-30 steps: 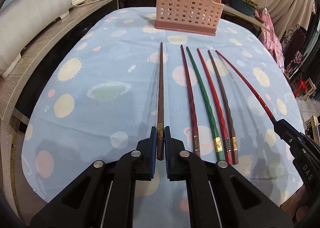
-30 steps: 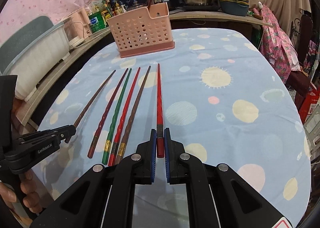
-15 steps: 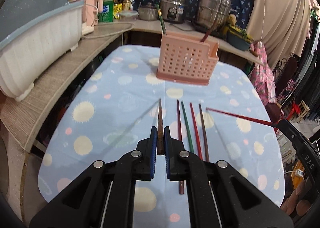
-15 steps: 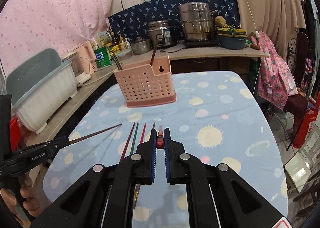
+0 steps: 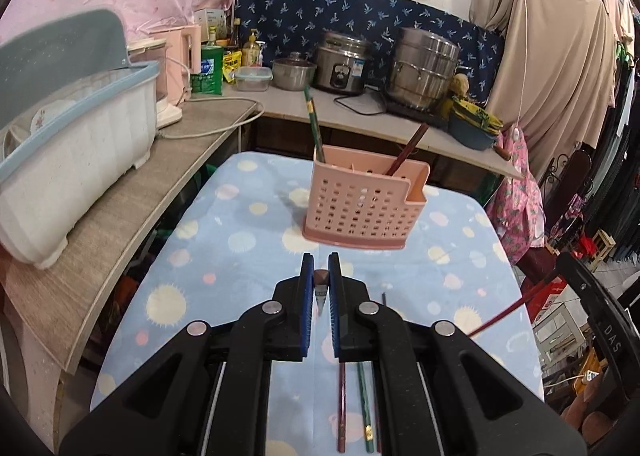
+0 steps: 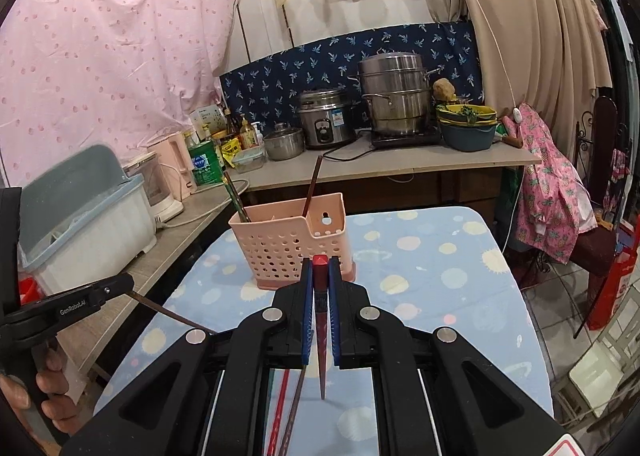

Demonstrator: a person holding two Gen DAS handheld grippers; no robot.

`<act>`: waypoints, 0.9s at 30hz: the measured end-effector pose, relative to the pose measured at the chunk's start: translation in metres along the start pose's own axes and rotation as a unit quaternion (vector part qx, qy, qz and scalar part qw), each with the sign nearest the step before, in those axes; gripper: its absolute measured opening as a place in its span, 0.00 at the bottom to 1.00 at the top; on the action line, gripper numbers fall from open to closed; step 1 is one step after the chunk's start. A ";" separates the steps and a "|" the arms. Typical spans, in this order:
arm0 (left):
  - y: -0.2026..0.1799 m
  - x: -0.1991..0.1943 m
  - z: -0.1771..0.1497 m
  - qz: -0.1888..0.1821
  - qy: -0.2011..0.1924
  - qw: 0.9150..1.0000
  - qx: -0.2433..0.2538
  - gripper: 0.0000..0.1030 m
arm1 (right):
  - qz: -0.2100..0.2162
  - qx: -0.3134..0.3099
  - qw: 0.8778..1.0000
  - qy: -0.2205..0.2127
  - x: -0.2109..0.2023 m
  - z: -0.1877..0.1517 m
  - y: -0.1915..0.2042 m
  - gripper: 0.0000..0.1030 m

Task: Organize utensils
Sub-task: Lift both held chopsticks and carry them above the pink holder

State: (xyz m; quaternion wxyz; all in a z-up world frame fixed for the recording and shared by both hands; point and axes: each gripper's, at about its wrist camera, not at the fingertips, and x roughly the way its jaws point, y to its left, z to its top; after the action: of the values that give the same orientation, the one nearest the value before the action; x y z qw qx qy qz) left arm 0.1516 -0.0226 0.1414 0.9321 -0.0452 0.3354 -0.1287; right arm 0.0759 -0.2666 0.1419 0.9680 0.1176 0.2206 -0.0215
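Both chopsticks came up off my blue spotted tablecloth (image 5: 240,256). Perforated pink plastic basket (image 5: 360,212) sits ahead, two sticks inside. Left gripper (image 5: 321,288) is clenched on the brown wooden chopstick (image 5: 321,280), right gripper (image 6: 320,292) on the red chopstick (image 6: 320,268). Remaining chopsticks (image 5: 352,396) are half hidden under my fingers.

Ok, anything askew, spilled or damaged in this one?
Nothing stands out. The pink basket stands upright on the table with two chopsticks inside, others lie in a row below, and each gripper, left and right, holds one chopstick. No spills or damage visible.
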 end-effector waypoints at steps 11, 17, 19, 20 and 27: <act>-0.009 0.001 0.066 -0.036 -0.036 0.999 -0.007 0.07 | 0.035 0.019 0.998 -0.052 0.017 0.071 0.007 0.07; -0.016 -0.006 0.127 -0.036 -0.100 0.994 -0.010 0.07 | 0.050 0.043 0.993 -0.093 0.042 0.126 0.009 0.07; -0.019 -0.007 0.145 -0.032 -0.122 0.992 -0.010 0.07 | 0.050 0.048 0.992 -0.103 0.051 0.140 0.010 0.07; -0.020 -0.005 0.157 -0.029 -0.134 0.990 -0.011 0.07 | 0.050 0.052 0.992 -0.108 0.058 0.148 0.010 0.07; -0.019 0.020 0.200 -0.017 -0.170 0.985 -0.024 0.07 | 0.048 0.071 0.990 -0.114 0.102 0.178 0.006 0.07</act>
State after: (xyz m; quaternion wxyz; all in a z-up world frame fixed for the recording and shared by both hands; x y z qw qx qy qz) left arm 0.2897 -0.0468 0.2863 0.9719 -0.0943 0.1738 -0.1275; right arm 0.2436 -0.3016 0.2547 0.9758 0.1937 0.1010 -0.0039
